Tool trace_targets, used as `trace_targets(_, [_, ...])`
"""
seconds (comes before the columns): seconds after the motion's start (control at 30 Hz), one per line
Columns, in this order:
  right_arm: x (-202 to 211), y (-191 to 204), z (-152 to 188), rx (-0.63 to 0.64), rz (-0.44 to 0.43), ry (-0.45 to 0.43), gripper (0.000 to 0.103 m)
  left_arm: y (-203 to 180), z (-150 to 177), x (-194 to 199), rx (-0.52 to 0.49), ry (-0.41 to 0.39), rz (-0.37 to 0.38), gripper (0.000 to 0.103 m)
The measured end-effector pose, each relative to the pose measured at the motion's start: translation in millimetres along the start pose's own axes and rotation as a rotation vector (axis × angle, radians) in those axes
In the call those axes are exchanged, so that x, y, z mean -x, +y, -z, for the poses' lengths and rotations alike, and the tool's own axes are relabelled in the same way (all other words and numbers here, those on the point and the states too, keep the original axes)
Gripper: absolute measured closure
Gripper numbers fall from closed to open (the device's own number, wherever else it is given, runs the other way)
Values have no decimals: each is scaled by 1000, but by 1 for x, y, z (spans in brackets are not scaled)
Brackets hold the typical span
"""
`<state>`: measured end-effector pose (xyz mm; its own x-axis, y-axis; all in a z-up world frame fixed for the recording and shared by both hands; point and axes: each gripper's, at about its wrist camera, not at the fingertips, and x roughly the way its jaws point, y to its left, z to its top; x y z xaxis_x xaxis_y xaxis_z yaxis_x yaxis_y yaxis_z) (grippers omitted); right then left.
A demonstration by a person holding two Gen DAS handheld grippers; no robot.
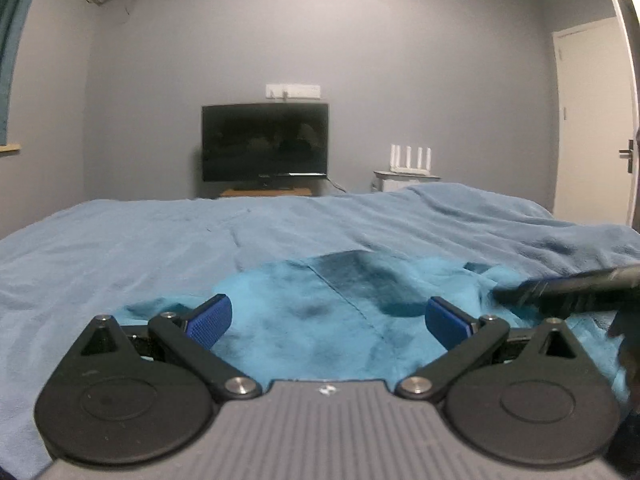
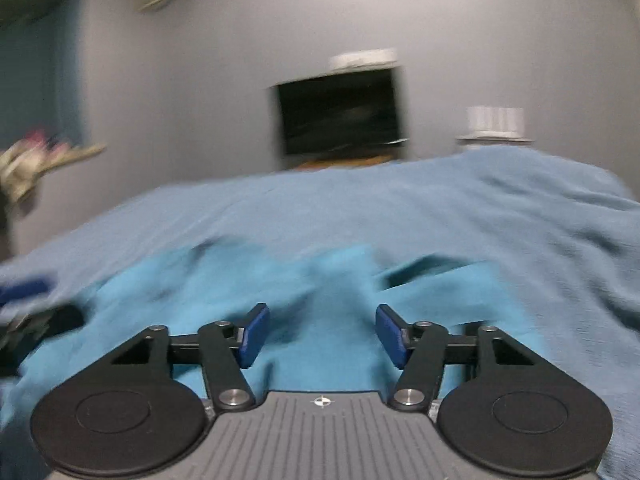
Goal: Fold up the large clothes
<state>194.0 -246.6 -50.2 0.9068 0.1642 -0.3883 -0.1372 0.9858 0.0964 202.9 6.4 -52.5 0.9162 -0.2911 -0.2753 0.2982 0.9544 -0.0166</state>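
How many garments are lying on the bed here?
1. A turquoise garment lies crumpled on the blue bedspread, at the near edge just ahead of both claws. Others could be hidden beneath it.

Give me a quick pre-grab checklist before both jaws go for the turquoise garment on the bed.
1. Left gripper jaws open, nothing between: ok.
2. Right gripper jaws open, nothing pinched: ok.
3. Turquoise garment lying flat: not ok, rumpled.
4. Garment edges or corners located: cannot tell, right wrist view blurred.
5. Grippers apart from each other: ok, right one sits at the left view's right edge.
6. Blue blanket free of the jaws: ok.
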Motion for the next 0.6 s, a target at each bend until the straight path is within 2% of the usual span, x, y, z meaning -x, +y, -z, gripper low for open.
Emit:
trace_targets(0.1, [-21,11,17,53,-76,139,49,2,13,-18,19,83,34,0])
trace_targets(0.17, [-30,13,28,75,-82,208,49,2,28,-34,1,192,37,0])
trace_targets(0.23, [-32,14,34,126,-67,205,49,3,43,-51,-40,323,-1,0])
trace_targets(0.27, [-31,16,36,146,-60,206,49,7,49,-57,-25,381,-6,0])
trace_targets(0.3, [-29,18,36,159,-51,207,49,11,54,-59,6,406,-4,0])
trace_targets(0.37, [-25,18,36,158,-46,196,48,11,55,-58,10,407,1,0])
trace_targets(0.5, [-12,9,18,75,-48,32,46,9,59,-57,-4,396,-4,0])
trace_targets(0.6, [-21,13,-7,77,-7,-13,41,11,58,-59,-5,390,-4,0])
